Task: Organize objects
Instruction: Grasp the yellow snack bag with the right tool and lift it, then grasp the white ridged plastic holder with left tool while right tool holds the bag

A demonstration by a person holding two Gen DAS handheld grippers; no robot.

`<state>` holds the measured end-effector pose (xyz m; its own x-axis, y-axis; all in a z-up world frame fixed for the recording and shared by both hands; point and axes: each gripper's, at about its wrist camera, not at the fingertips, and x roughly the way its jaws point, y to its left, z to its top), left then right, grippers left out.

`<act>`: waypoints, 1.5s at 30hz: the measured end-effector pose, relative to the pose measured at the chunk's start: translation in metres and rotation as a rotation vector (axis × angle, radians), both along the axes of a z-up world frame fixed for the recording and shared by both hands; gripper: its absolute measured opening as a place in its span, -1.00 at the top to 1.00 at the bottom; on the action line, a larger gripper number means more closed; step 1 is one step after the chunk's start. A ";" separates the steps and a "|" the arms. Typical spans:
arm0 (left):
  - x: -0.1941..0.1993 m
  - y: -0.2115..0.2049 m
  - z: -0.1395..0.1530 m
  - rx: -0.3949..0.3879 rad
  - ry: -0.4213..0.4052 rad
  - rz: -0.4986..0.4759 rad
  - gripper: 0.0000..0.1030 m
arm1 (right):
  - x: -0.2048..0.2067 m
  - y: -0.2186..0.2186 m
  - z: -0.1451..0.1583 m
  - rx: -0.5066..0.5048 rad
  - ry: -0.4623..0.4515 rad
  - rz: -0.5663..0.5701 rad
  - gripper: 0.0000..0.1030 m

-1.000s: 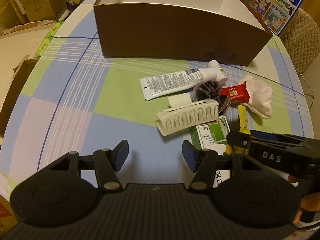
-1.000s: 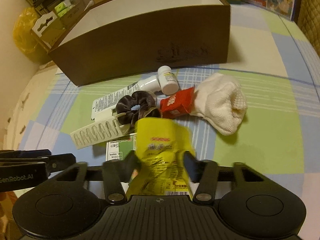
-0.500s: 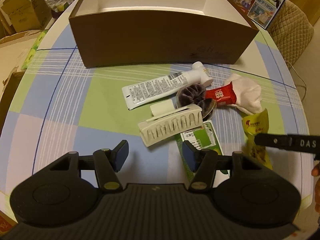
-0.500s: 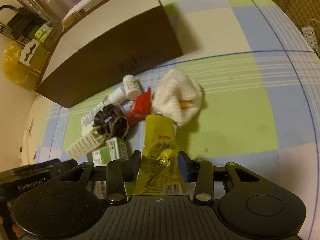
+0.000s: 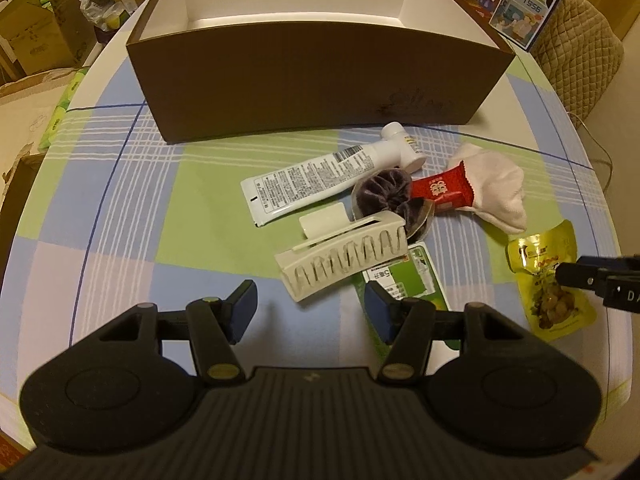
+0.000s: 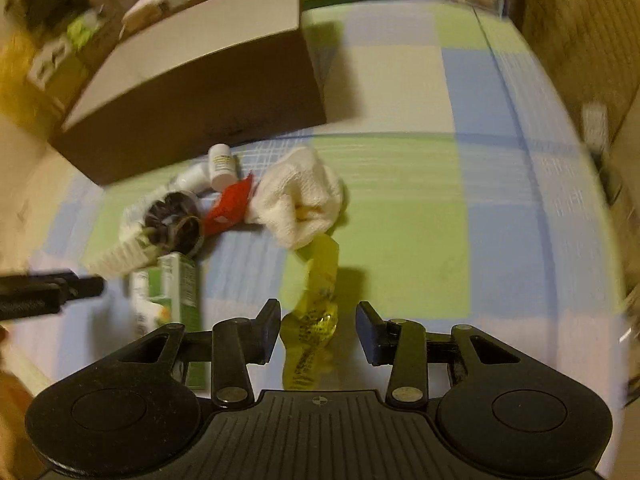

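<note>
An open brown box (image 5: 312,80) stands at the back of the table. In front of it lie a white tube (image 5: 320,180), a small white bottle (image 6: 221,164), a dark scrunchie (image 5: 382,194), a red packet (image 5: 442,192), a white sock (image 5: 498,190), a white hair claw (image 5: 344,262) and a green carton (image 5: 404,280). The yellow snack pouch (image 6: 316,312) lies between the fingers of my right gripper (image 6: 318,332), which is open; it also shows in the left wrist view (image 5: 548,284). My left gripper (image 5: 310,310) is open and empty, just in front of the hair claw.
The checked tablecloth (image 5: 120,208) covers a round table. A picture carton (image 5: 516,4) stands behind the box at the right. A quilted chair (image 5: 580,48) is at the far right. Cardboard boxes (image 5: 36,32) are stacked beyond the left edge.
My right gripper carried the yellow pouch to the right of the pile and opened, so the pouch is let go. My left gripper moved back a little and stayed open.
</note>
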<state>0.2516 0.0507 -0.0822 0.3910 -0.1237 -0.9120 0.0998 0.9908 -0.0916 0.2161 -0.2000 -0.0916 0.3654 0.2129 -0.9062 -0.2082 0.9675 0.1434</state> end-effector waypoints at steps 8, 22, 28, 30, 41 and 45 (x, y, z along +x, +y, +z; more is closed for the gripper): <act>0.003 0.002 -0.001 -0.003 -0.002 0.005 -0.07 | 0.009 -0.017 -0.026 0.144 0.183 0.004 0.28; 0.004 0.007 -0.003 0.013 0.010 0.001 -0.07 | -0.014 -0.008 -0.037 0.124 0.070 0.042 -0.59; 0.003 0.004 -0.004 0.013 0.002 -0.016 -0.07 | -0.021 0.030 -0.052 -0.082 -0.022 0.190 -0.61; 0.003 0.004 -0.004 0.011 0.000 -0.020 -0.07 | -0.020 0.035 -0.056 -0.112 -0.040 0.198 -0.61; -0.001 0.004 -0.004 0.057 -0.080 -0.120 -0.07 | -0.020 0.019 -0.048 -0.052 -0.101 0.187 -0.02; -0.003 -0.003 -0.002 0.102 -0.130 -0.237 -0.06 | -0.021 0.014 -0.043 -0.044 -0.103 0.170 0.05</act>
